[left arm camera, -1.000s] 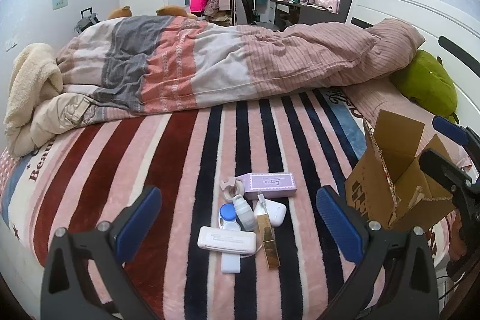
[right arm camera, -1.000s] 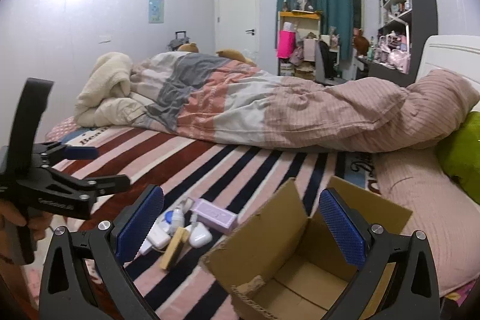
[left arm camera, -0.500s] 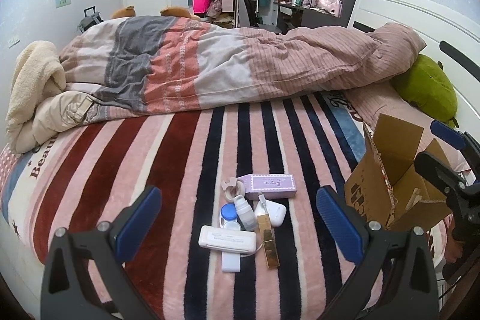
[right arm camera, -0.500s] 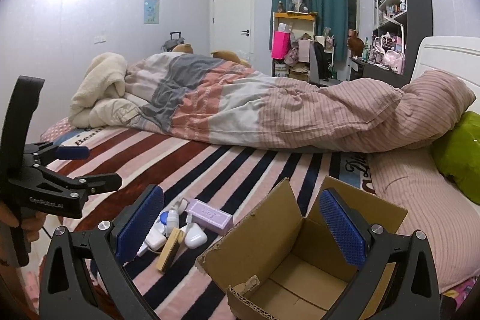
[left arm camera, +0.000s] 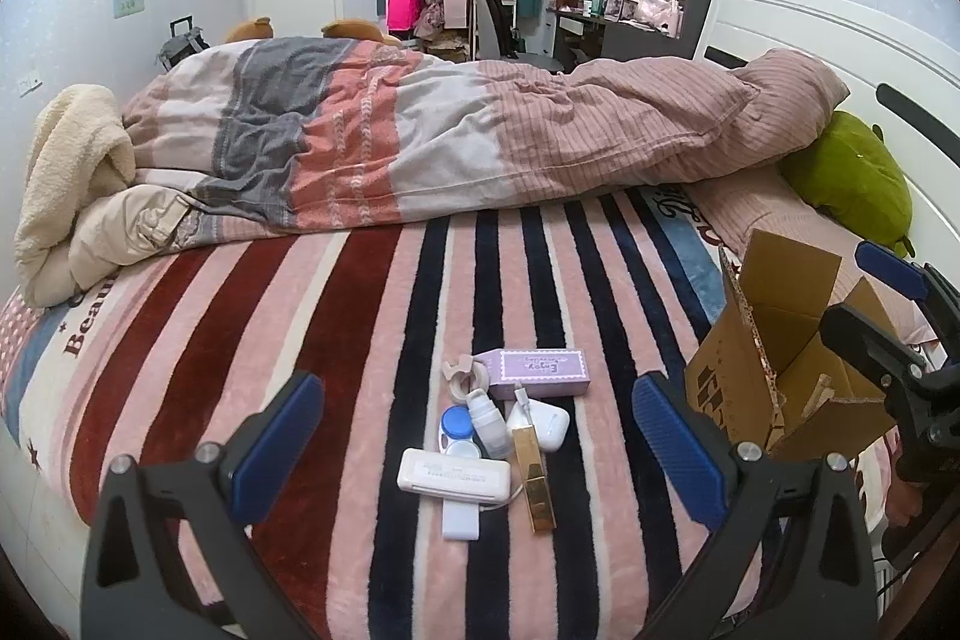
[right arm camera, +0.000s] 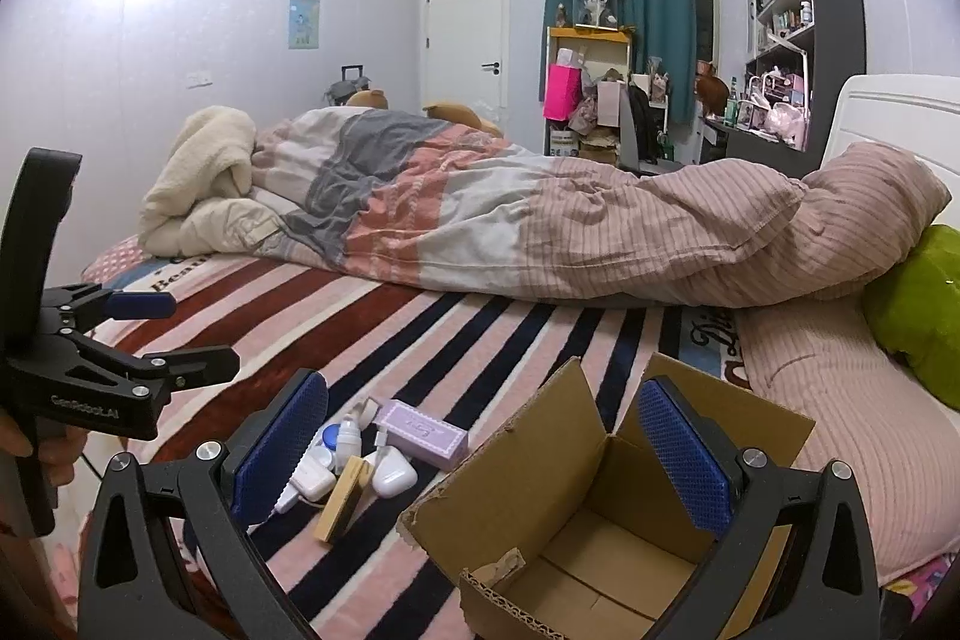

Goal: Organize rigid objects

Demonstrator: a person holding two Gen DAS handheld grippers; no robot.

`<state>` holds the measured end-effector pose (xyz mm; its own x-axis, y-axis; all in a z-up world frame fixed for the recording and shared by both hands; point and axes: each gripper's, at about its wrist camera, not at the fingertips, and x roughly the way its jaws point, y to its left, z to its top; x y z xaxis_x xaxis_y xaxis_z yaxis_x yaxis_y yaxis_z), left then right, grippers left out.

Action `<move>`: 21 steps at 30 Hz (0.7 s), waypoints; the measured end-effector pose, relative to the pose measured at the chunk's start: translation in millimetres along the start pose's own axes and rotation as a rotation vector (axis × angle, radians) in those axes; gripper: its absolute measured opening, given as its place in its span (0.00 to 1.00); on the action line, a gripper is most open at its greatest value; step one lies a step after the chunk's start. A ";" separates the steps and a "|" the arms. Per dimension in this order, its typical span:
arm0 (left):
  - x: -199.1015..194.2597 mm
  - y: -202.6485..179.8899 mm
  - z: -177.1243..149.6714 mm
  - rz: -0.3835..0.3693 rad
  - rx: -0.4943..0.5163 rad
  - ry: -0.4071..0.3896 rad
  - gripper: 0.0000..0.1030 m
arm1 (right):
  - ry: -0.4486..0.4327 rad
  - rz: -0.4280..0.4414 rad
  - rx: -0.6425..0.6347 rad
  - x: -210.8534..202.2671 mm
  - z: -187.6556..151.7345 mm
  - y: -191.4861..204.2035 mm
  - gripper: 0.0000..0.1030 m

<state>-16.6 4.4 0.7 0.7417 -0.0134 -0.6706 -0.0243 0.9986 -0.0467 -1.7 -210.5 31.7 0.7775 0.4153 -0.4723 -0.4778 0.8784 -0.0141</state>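
Small toiletries [left arm camera: 504, 430] lay clustered on the striped blanket [left arm camera: 300, 340]; left gripper [left arm camera: 477, 451] hovered above them, right gripper [right arm camera: 480, 451] over the cardboard box [right arm camera: 600, 550], both jaws spread empty.

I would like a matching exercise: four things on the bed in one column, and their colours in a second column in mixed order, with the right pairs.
Things:
1. small carton
2. open box
3. slim bar
4. earbud case

Colours:
a. gold
b. white
c. lilac
d. brown cardboard

Pairs: 1-c, 2-d, 3-a, 4-b
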 end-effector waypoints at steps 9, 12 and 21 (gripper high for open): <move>-4.6 1.7 -1.8 0.004 -0.001 -0.005 0.99 | 0.004 0.001 0.001 -0.6 0.5 1.4 1.00; -6.0 3.1 -1.7 0.007 -0.003 -0.005 0.99 | 0.003 0.001 0.001 0.0 0.3 1.3 1.00; -6.7 7.3 -2.9 0.005 -0.009 -0.008 1.00 | 0.015 0.038 -0.003 -1.0 0.9 9.2 1.00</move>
<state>-23.7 11.6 2.8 0.7470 -0.0080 -0.6648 -0.0337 0.9982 -0.0499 -6.6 -202.6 32.8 0.7527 0.4446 -0.4855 -0.5080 0.8613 0.0012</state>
